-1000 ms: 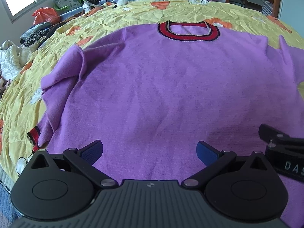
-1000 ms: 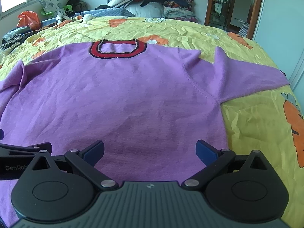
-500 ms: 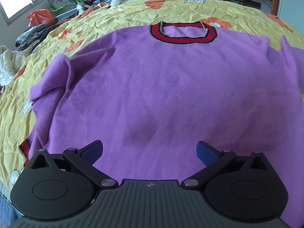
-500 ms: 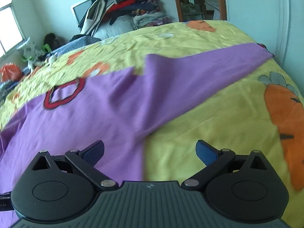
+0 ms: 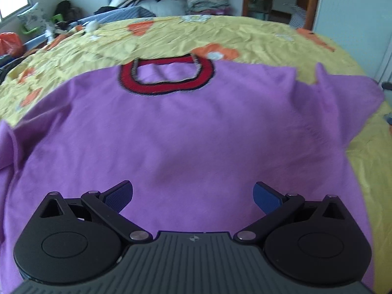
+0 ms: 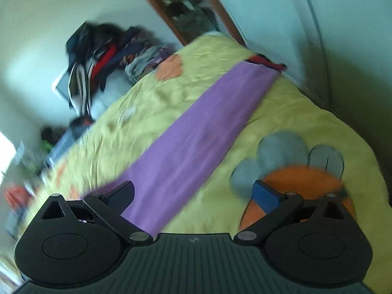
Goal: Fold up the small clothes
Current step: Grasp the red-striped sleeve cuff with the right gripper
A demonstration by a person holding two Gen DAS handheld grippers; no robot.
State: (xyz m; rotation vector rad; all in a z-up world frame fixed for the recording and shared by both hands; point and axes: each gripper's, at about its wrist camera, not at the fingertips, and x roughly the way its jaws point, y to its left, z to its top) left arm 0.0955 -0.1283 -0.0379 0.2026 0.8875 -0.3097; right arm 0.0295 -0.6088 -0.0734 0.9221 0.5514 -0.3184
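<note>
Opening stage of the fold: a purple sweater (image 5: 186, 142) lies spread flat, front up, on a bed covered by a yellow sheet (image 5: 245, 36), its red collar (image 5: 166, 78) at the far end and no fold yet made in it. On the left, the left gripper (image 5: 193, 194) hovers low over the sweater's near body panel, its jaws wide apart and holding nothing; cloth fills the whole gap between the blue pads, lying beneath them rather than between them. On the right, the right gripper (image 6: 193, 196) is turned toward the sweater's right sleeve (image 6: 196, 142), which stretches away diagonally across the sheet to a red cuff (image 6: 265, 62) near the bed's far edge. Its jaws are likewise apart and empty; the near end of the sleeve passes just beside the left pad (image 6: 122, 196), while the right pad stands over bare sheet and an orange print. The likely next move is a pinch on the sleeve, which calls for centring it between the pads, lowering to the cloth, closing, and carrying the sleeve inward across the body.
</note>
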